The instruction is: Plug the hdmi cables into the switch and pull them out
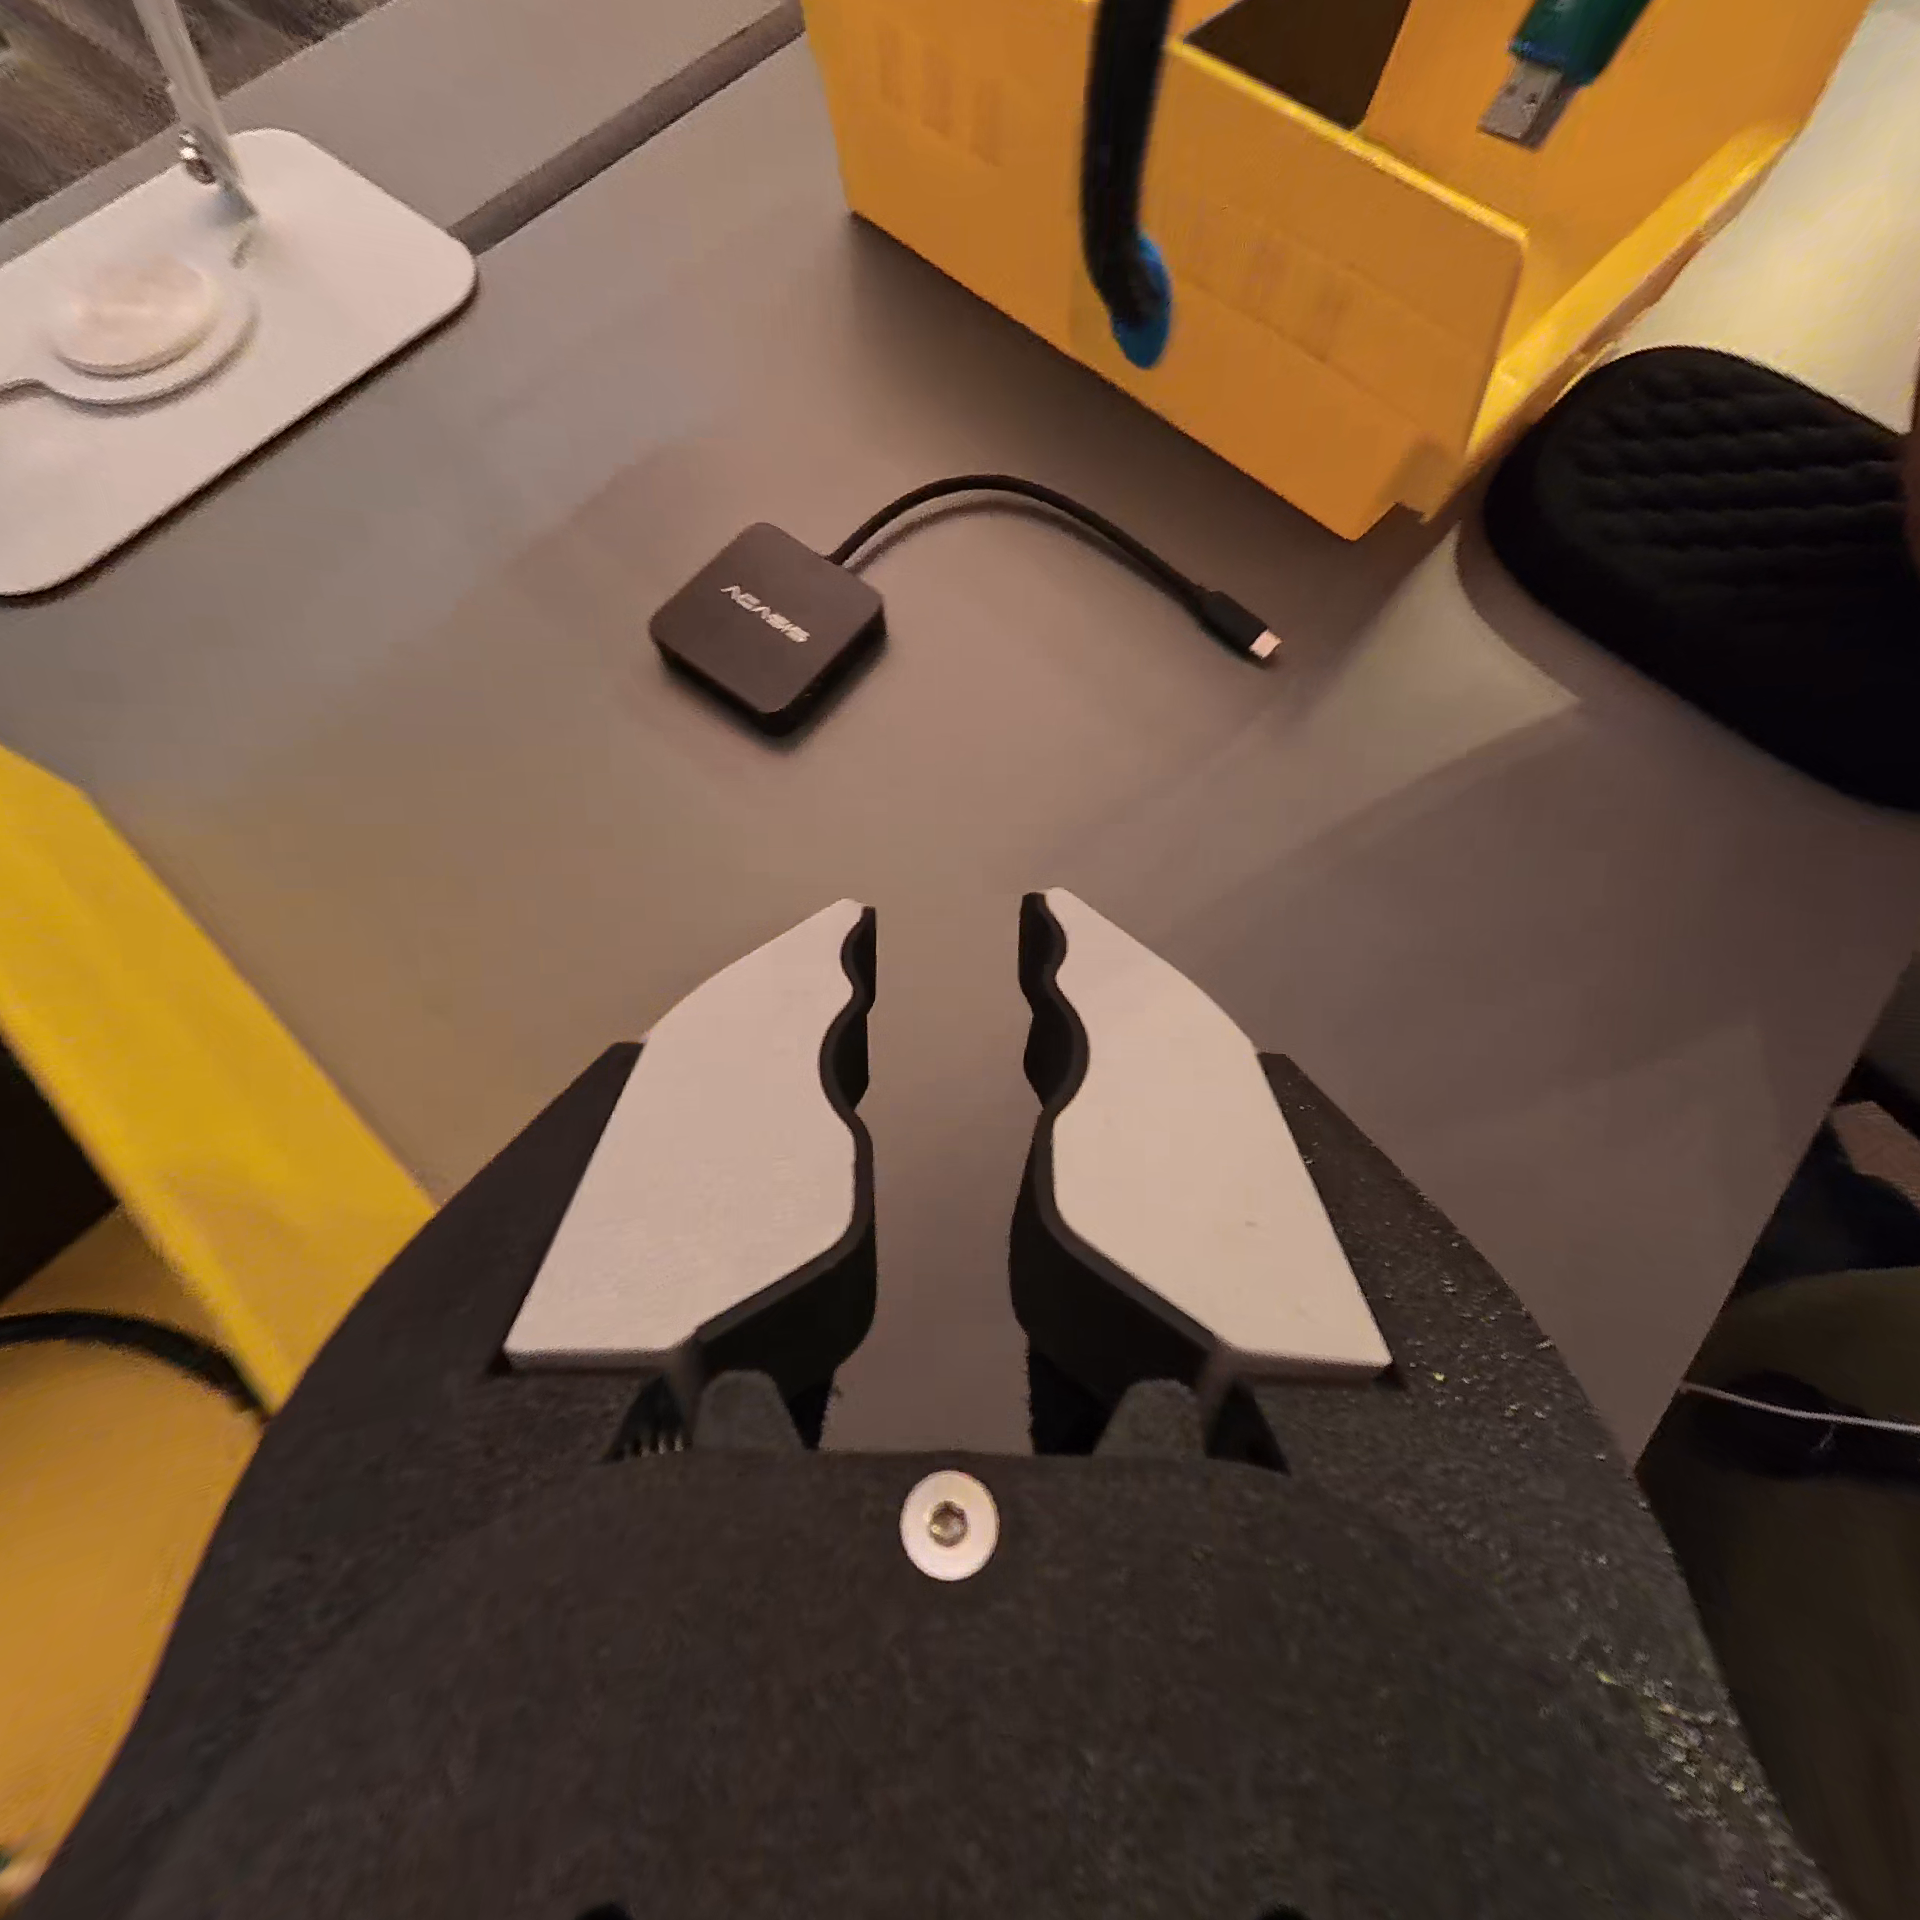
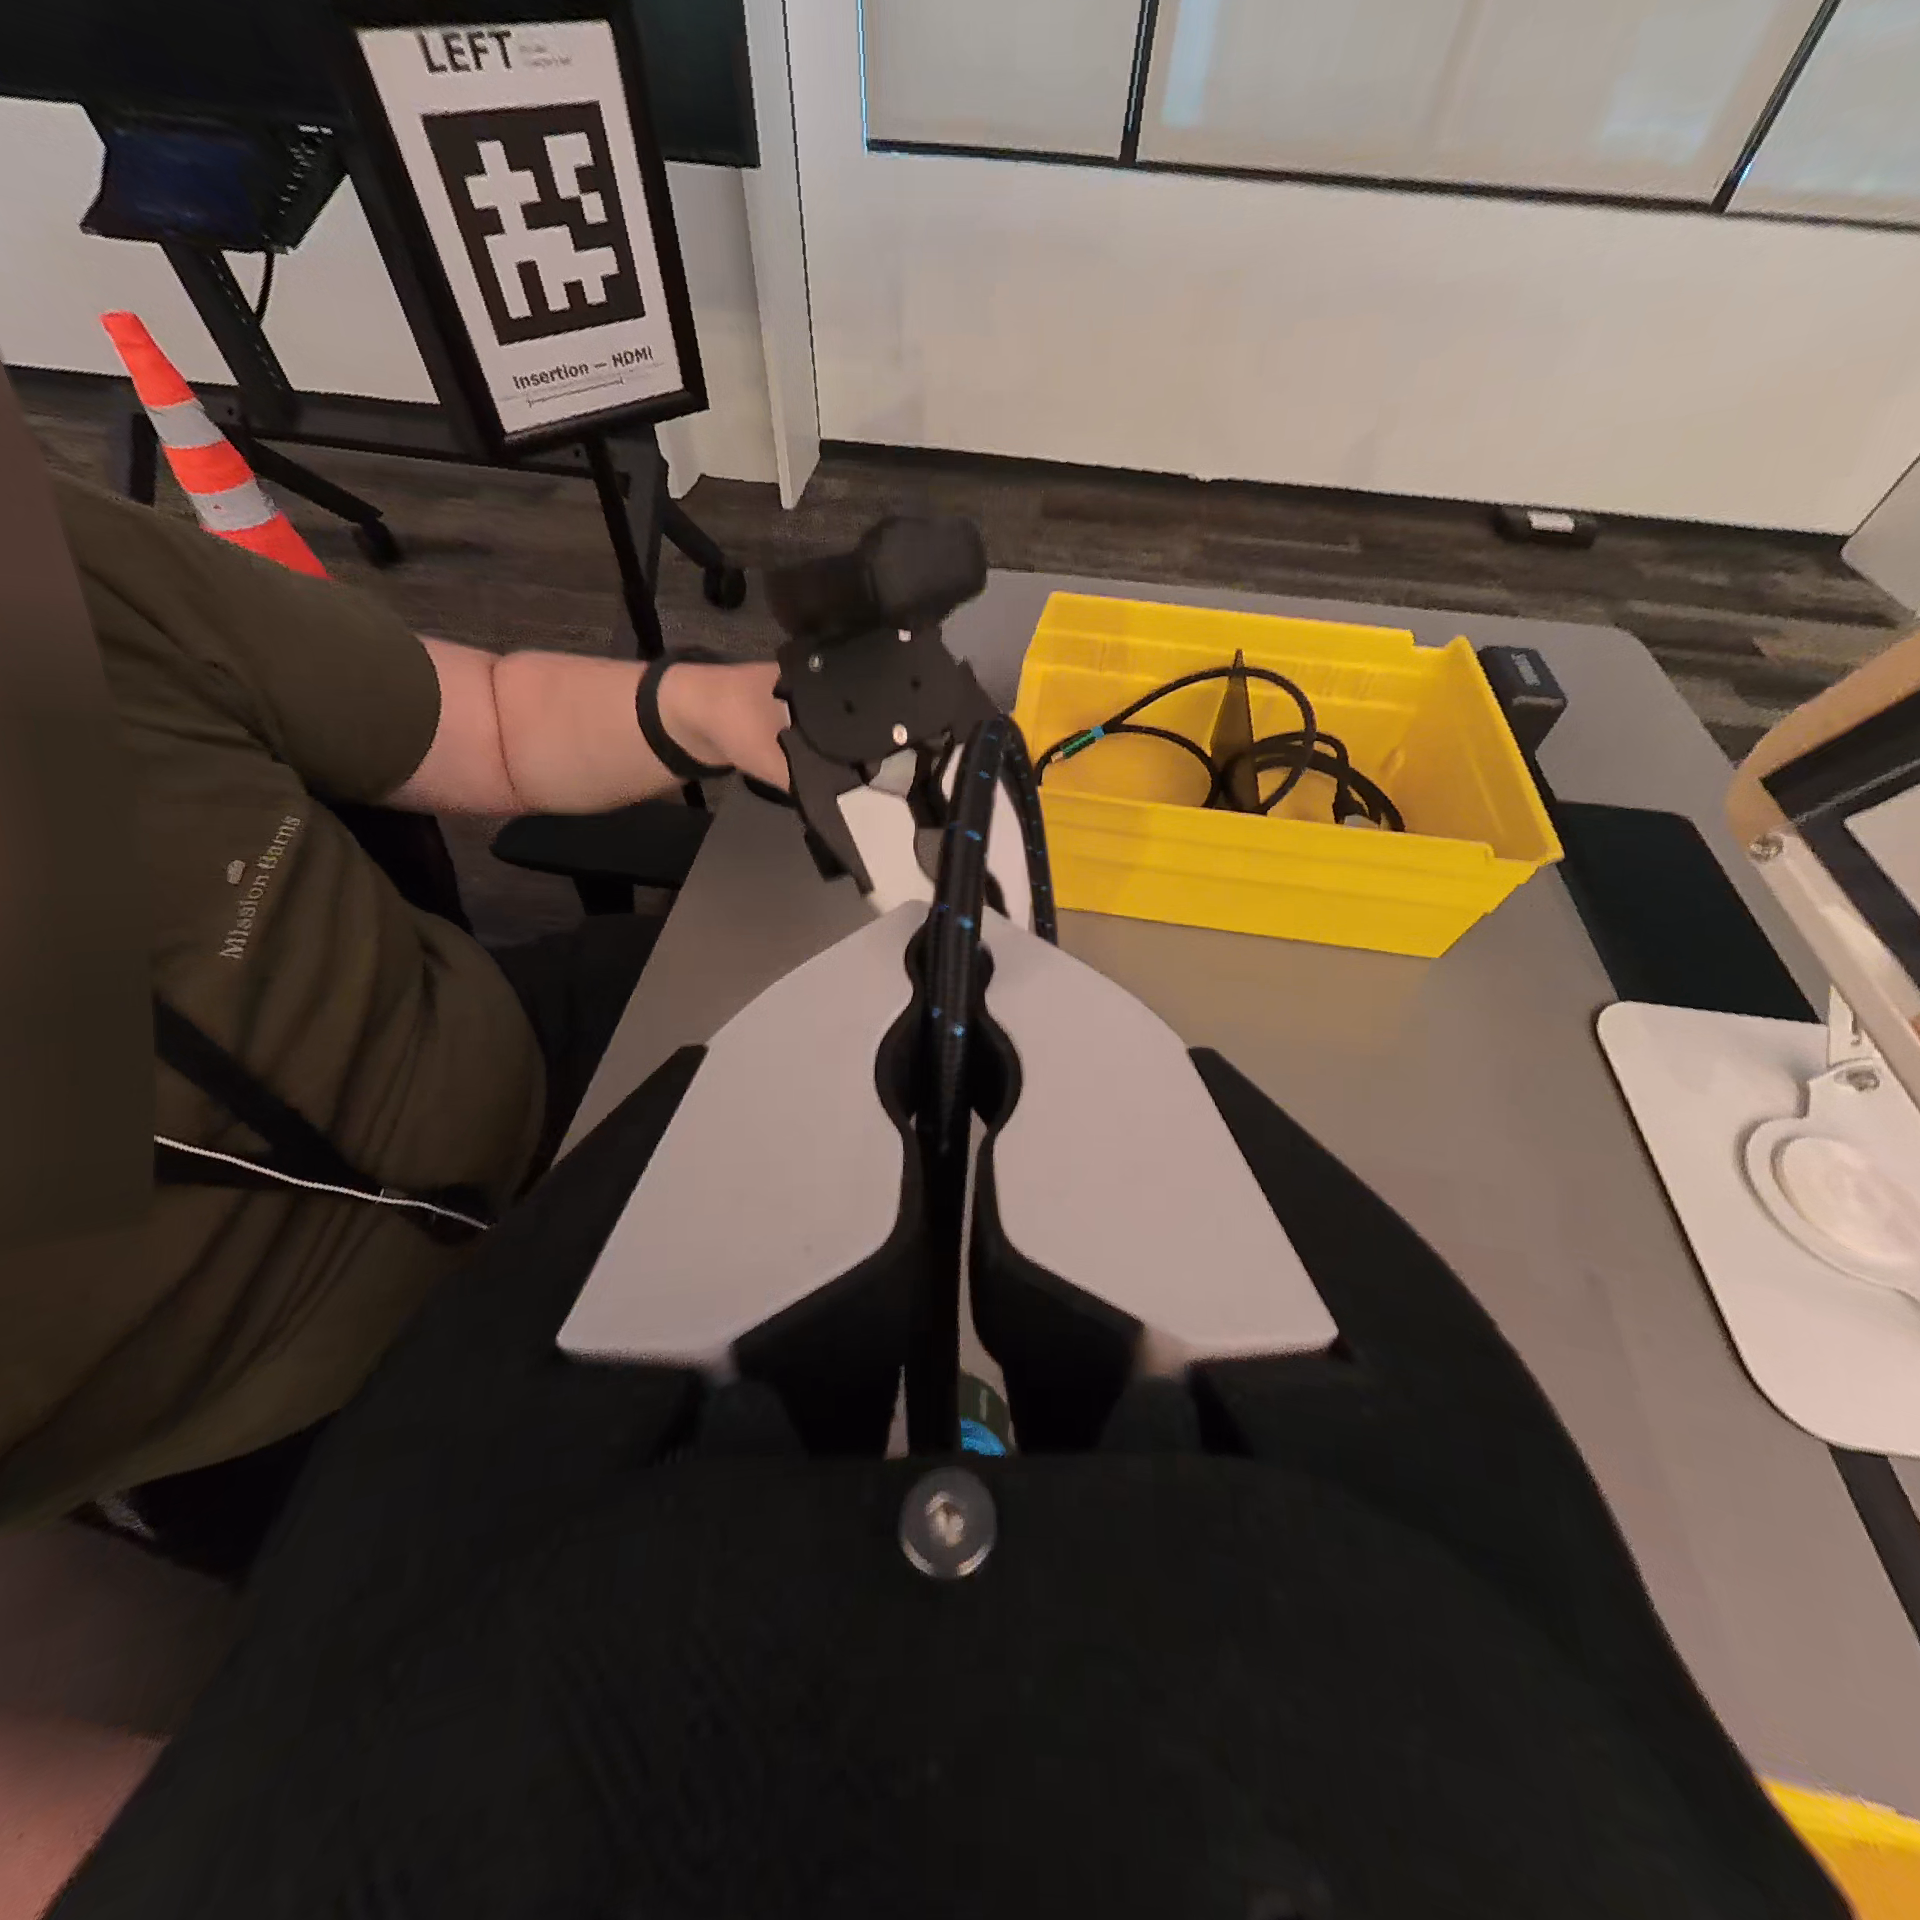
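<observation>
Black braided HDMI cable [image 2: 951,997] is pinched between the pressed-in fingers of the right gripper [image 2: 948,935], gripped on the cord itself, not on the plug; a blue-marked plug end [image 1: 1138,312] dangles in the left wrist view in front of the far yellow bin [image 1: 1299,343]. Left gripper [image 1: 945,914] hovers with fingers spread and holding nothing, aimed at the small black square switch [image 1: 769,627], which lies loose on the grey surface [image 1: 1039,831], its short pigtail cable [image 1: 1049,530] trailing to the right. Risks, as judgement: holding the cord away from the plug lets the connector swing and twist, so it may meet the port crooked and jam or miss. Switch looks light and unanchored, so any insertion push would likely slide it unless the left fingers clamp it first. Port side of the switch can't be seen from here, so orientation is a guess. More cables [image 2: 1247,758] sit coiled in the bin; the held one may snag on them when pulled over.
</observation>
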Tool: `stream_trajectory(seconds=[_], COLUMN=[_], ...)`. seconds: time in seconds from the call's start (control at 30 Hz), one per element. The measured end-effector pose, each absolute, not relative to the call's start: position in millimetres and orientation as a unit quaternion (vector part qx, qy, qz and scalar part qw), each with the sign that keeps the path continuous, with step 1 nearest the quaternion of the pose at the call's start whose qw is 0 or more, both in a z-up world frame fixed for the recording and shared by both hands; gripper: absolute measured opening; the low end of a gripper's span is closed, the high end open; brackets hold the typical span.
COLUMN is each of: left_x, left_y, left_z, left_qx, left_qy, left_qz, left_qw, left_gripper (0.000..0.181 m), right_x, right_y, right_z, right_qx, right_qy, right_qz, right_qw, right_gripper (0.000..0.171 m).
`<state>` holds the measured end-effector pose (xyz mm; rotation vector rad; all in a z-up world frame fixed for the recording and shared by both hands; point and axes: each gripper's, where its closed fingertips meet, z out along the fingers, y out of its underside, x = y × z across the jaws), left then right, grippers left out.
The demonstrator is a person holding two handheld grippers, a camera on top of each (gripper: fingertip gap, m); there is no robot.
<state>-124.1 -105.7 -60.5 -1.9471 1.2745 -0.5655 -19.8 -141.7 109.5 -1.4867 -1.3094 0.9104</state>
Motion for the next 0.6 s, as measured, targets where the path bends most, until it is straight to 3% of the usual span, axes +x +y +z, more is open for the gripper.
stream_trajectory(seconds=[0.13, 0.2, 0.3, 0.4, 0.6], left_x=[-101.5, -87.0, -72.9, -61.8, -52.0], left_y=[-116.9, -121.8, -120.5, -126.6, -140.5], left_z=[-66.5, -62.7, -60.7, -52.1, -30.3], left_qx=[-0.737, -0.711, -0.681, -0.636, -0.564], left_qy=[0.482, 0.486, 0.487, 0.495, 0.513], left_qz=[-0.300, -0.344, -0.370, -0.397, -0.398], left_qw=[0.367, 0.374, 0.402, 0.439, 0.510], left_gripper=[0.032, 0.057, 0.076, 0.076, 0.057], right_x=[-37.6, -48.0, -61.3, -69.8, -63.8], right_y=[-153.0, -160.2, -168.9, -177.7, -189.5], right_z=[114.9, 117.5, 117.9, 121.9, 142.9], right_qx=[-0.579, -0.563, -0.546, -0.522, -0.458], right_qy=[-0.549, -0.555, -0.565, -0.569, -0.556], right_qz=[0.384, 0.403, 0.427, 0.460, 0.532], right_qw=[0.465, 0.461, 0.448, 0.438, 0.445], right_gripper=[0.002, 0.002, 0.002, 0.002, 0.002])
